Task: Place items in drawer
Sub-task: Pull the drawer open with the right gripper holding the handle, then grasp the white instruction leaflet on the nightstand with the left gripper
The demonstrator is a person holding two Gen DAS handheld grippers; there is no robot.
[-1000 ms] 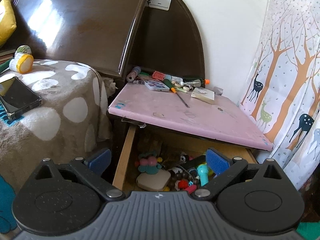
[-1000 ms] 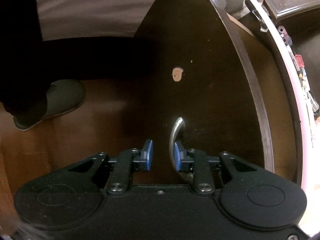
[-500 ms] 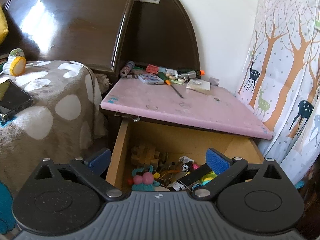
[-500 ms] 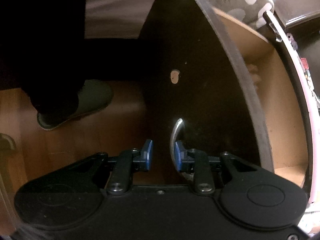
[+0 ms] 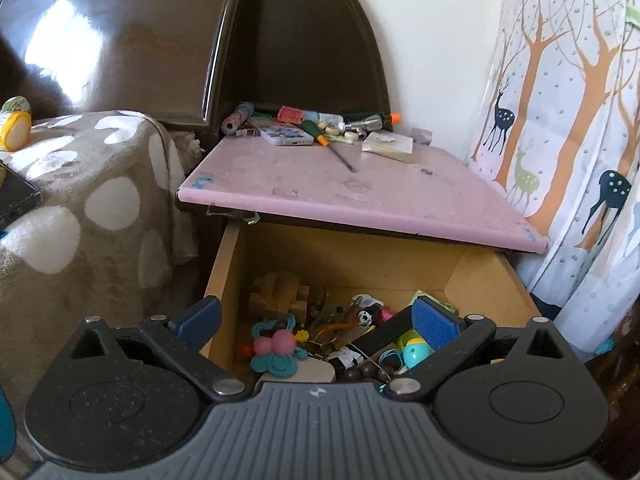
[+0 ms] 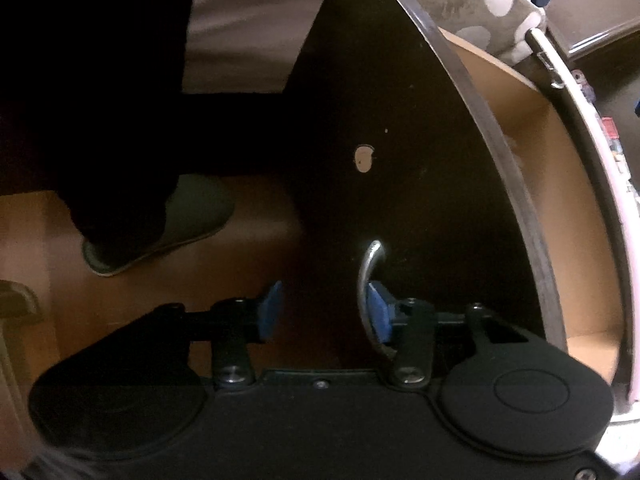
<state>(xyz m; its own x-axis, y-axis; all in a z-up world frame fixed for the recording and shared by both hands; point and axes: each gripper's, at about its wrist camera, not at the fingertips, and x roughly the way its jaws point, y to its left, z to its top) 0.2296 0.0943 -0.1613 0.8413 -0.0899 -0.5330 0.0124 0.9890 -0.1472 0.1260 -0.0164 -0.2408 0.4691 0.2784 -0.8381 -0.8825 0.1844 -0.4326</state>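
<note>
The wooden drawer (image 5: 224, 264) under the pink-topped nightstand (image 5: 360, 196) stands pulled out, holding a wooden puzzle (image 5: 280, 294), a pink and teal teether (image 5: 276, 350) and several small toys. My left gripper (image 5: 316, 318) is open and empty above the drawer's front. A screwdriver (image 5: 332, 146), a phone (image 5: 286, 136) and other items lie at the back of the nightstand top. In the right wrist view my right gripper (image 6: 324, 310) is open at the dark drawer front (image 6: 420, 184); its right fingertip (image 6: 378, 312) sits behind the metal handle (image 6: 366, 276).
A bed with a brown spotted blanket (image 5: 80, 200) lies left of the nightstand. A tree-print curtain (image 5: 580, 140) hangs on the right. The dark headboard (image 5: 120, 40) stands behind. A slippered foot (image 6: 160, 228) stands on the wooden floor left of the drawer front.
The drawer has slid further out, showing more of its inside. My right gripper's fingers have spread apart at the handle. The left gripper stayed open above.
</note>
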